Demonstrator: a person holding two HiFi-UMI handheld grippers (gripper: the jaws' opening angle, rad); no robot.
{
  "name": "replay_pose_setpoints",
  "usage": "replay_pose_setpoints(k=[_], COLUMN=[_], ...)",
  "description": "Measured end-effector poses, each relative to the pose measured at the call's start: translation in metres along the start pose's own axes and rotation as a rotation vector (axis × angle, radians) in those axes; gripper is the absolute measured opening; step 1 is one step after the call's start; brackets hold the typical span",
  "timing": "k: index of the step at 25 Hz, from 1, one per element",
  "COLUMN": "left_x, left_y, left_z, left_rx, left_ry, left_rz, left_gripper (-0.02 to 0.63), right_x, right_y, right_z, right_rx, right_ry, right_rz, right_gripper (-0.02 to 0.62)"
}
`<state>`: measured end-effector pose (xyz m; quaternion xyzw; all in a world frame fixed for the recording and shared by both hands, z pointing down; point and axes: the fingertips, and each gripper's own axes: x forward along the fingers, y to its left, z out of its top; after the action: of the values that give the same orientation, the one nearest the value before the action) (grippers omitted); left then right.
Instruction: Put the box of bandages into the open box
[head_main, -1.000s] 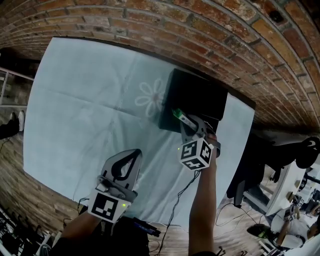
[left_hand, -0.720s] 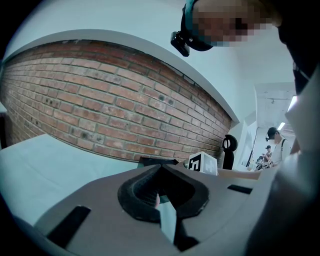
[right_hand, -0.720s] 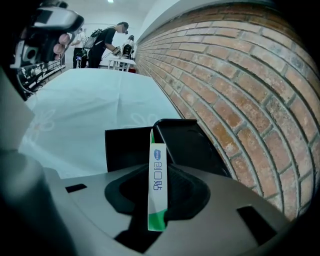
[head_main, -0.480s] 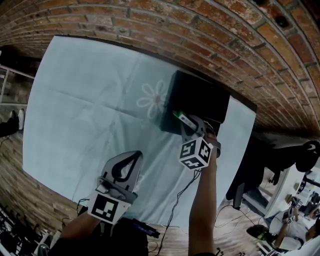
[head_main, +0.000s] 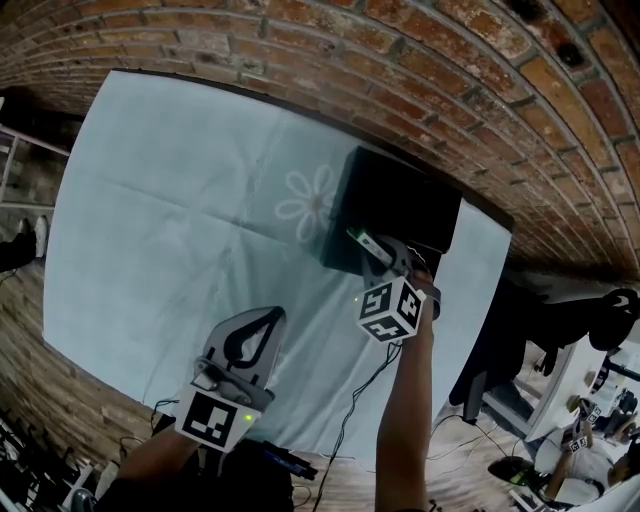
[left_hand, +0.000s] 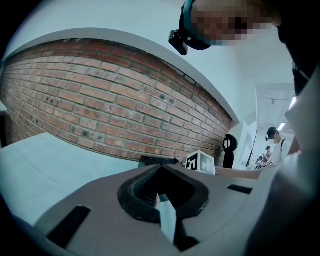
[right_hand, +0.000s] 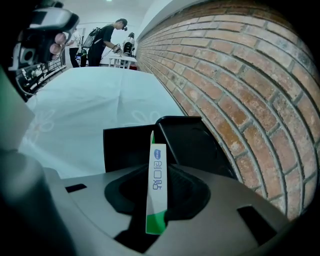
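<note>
By the square black box (head_main: 400, 205) hangs a slim white-green carton (head_main: 367, 241).

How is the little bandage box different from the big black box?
The bandage box is thin, white and green; the black box is wide and dark. The bandage box stands between the right gripper's jaws, which have just been opening; the black box lies on the cloth. Both are boxes.

Lab: brick wall (head_main: 420, 70), trailing cables (head_main: 348, 420)
</note>
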<state>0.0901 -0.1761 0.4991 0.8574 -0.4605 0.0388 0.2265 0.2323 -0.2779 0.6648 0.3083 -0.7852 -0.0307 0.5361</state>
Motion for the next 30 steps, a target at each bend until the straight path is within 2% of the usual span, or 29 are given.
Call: replay_pose_setpoints(k=[30], left_x=[-0.003], left_y=[0.004], left_z=[0.0], left_rx=[-0.014], left_ry=[-0.009], left_rz=[0.01], left_gripper=[0.031], right_x=[-0.006], right_y=[0.012], right_z=[-0.003], right_rx=[0.028], right_ry=[0.011], right_rz=[0.066], right_gripper=[0.14])
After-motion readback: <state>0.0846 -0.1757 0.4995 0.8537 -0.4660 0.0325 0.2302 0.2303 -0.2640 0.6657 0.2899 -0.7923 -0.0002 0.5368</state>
